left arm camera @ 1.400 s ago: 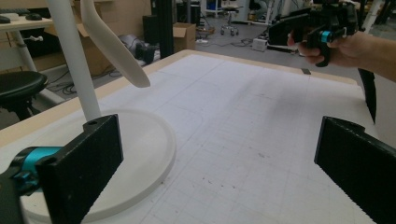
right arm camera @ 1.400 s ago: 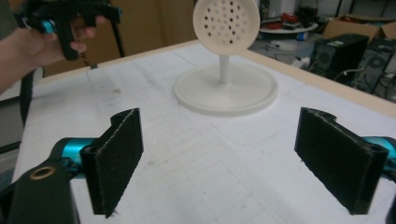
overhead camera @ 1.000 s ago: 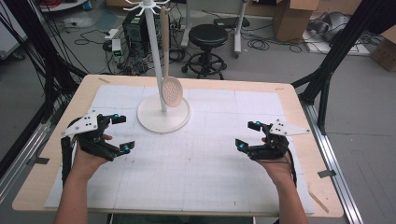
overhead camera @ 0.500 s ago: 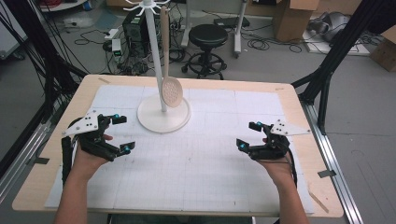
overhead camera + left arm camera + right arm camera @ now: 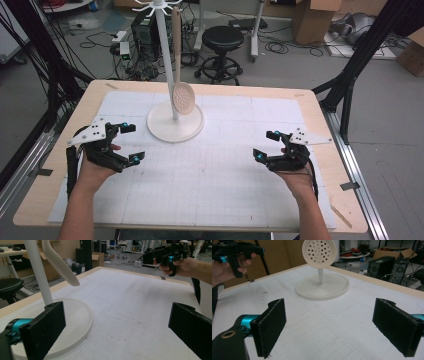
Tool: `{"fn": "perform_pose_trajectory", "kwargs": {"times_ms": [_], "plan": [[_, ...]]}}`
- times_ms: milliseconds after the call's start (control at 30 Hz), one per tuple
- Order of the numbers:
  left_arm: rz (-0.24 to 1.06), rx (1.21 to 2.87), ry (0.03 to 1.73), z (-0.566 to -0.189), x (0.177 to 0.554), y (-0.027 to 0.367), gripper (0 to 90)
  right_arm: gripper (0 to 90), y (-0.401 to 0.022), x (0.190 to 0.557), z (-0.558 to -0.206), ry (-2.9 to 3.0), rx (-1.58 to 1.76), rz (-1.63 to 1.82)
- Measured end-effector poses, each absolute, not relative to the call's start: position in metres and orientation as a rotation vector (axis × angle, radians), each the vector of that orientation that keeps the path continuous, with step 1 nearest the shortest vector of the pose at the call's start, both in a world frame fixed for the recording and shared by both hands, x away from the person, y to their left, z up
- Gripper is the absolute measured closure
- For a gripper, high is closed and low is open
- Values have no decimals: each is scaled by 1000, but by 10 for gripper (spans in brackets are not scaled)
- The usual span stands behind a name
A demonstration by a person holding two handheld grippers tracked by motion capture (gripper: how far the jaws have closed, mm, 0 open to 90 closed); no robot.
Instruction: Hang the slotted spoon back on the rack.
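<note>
The cream perforated skimmer spoon (image 5: 183,95) hangs from the white hooked stand (image 5: 175,122) at the counter's (image 5: 225,170) twelve o'clock. Nothing has shifted over the last second: left gripper (image 5: 129,143) and right gripper (image 5: 266,145) wait, fingers spread empty, so no reach has begun.

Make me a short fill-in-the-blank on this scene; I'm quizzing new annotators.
1. The skimmer hangs from the white ____.
2. Both the left gripper and the right gripper have their jaws ____.
3. The stand's base is ____ in outline.
4. The skimmer's bowl is pierced with many small ____.

Missing words: stand; open; round; holes
</note>
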State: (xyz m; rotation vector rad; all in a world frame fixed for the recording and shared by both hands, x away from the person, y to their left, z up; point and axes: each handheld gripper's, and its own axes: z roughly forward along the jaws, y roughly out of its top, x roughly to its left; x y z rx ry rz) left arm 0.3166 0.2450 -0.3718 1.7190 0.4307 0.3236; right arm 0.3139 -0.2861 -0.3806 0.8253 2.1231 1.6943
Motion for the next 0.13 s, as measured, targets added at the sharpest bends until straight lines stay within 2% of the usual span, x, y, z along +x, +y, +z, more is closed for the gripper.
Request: {"fn": "perform_pose_trajectory", "kwargs": {"times_ms": [133], "plan": [[324, 1719, 430, -372, 317, 245, 17, 112, -285, 314, -381, 2125, 821, 1694]]}}
